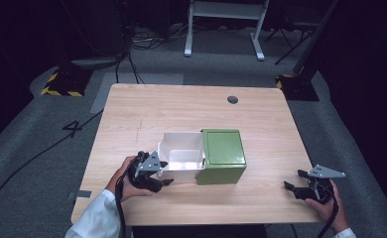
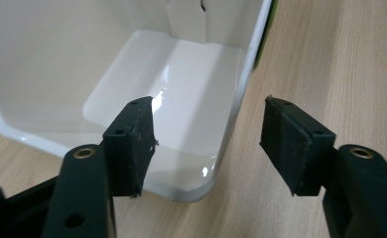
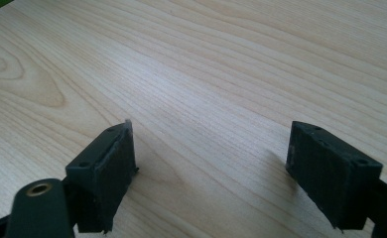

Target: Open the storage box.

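From the high view I see the white drawer (image 1: pixel 184 153) pulled out to the left of the green box (image 1: pixel 225 154), both near the middle of the wooden table (image 1: pixel 147 106). My left gripper (image 1: pixel 165 173) sits at the drawer's near left corner. In the left gripper view its 2 jaws stand moderately apart, straddling the drawer's (image 2: pixel 171 99) side wall, 1 pad inside and 1 outside over the table, neither pressing on it. My right gripper (image 1: pixel 291 180) rests well apart at the table's near right edge, its jaws wide with bare wood (image 3: pixel 221 74) between them.
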Demonstrator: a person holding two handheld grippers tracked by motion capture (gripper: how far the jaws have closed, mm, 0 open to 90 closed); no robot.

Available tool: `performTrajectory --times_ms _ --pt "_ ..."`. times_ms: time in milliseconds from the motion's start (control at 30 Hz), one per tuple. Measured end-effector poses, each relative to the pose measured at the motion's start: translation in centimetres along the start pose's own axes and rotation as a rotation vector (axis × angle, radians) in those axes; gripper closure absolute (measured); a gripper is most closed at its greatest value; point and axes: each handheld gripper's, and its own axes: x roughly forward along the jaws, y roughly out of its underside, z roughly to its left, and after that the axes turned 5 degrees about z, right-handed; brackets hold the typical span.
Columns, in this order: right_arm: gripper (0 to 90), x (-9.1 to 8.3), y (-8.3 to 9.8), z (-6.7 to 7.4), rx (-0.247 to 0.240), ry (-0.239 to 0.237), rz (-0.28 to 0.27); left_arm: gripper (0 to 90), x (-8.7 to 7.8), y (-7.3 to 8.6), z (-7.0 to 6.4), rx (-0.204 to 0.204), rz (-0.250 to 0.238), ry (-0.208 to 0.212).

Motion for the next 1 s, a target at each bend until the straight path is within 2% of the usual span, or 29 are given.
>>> performTrajectory --times_ms 167,400,733,1000 --pt "19.4 0.0 0.0 0.0 0.001 -0.001 0.0 32.3 -1.2 0.5 0.2 -0.03 -0.019 -0.038" --pt "19.4 0.0 0.0 0.0 0.003 -0.002 0.001 22.0 -2.5 1.2 0.2 -0.065 -0.028 -0.12" --pt "19.4 0.0 0.0 0.0 0.003 -0.003 0.002 18.1 -3.8 2.6 0.4 -0.077 -0.004 -0.215" --pt "19.3 0.0 0.0 -0.1 0.003 -0.003 0.002 18.2 -4.4 4.4 0.8 -0.125 0.018 -0.275"
